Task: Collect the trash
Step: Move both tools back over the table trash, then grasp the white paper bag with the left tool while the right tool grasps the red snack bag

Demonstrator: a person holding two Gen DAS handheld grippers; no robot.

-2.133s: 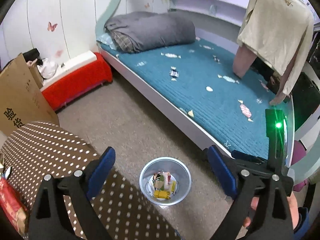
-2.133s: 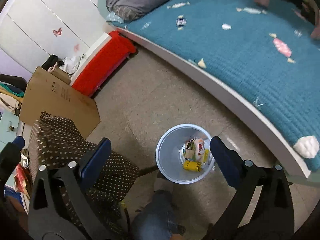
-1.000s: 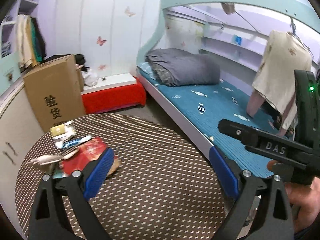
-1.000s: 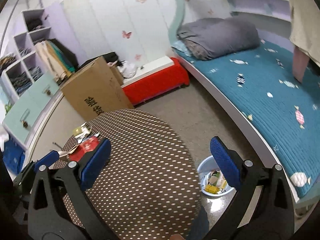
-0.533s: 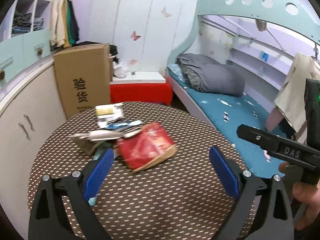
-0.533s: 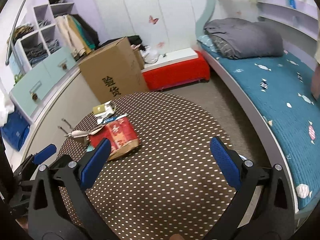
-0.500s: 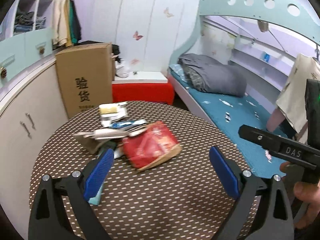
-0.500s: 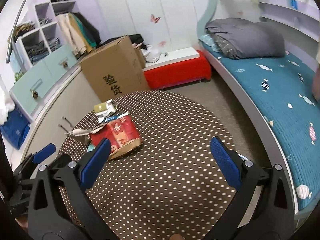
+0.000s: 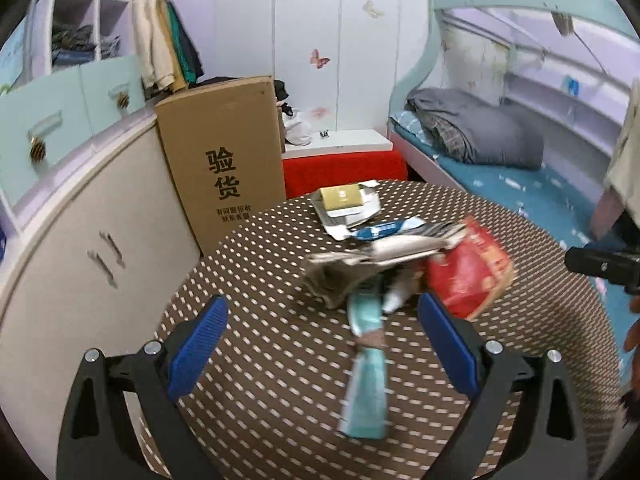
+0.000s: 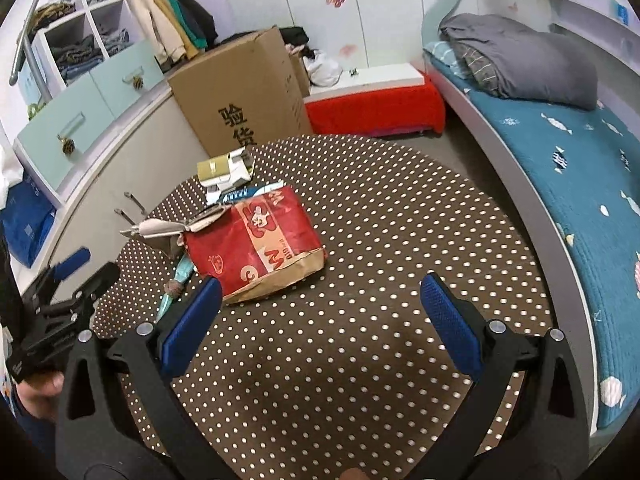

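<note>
Trash lies in a pile on the round brown dotted table [image 10: 380, 240]. A red and brown paper bag [image 10: 256, 244] is the largest piece; it also shows in the left wrist view [image 9: 468, 272]. A long teal wrapper [image 9: 366, 356] lies in front of a crumpled grey paper [image 9: 340, 276]. A yellow-green card on white wrappers [image 9: 346, 198] lies at the far edge. My left gripper [image 9: 322, 340] is open above the teal wrapper. My right gripper [image 10: 316, 320] is open, just in front of the red bag. Both are empty.
A tall cardboard box [image 9: 224, 152] stands behind the table beside a low cabinet [image 9: 80, 208]. A red bench [image 10: 376, 108] sits at the back. A bed with a teal cover [image 10: 580, 168] and grey bedding runs along the right.
Both grippers swung up from the floor bin to the table. The left gripper has since moved closer to the trash pile, over the teal wrapper. The right has edged toward the red bag.
</note>
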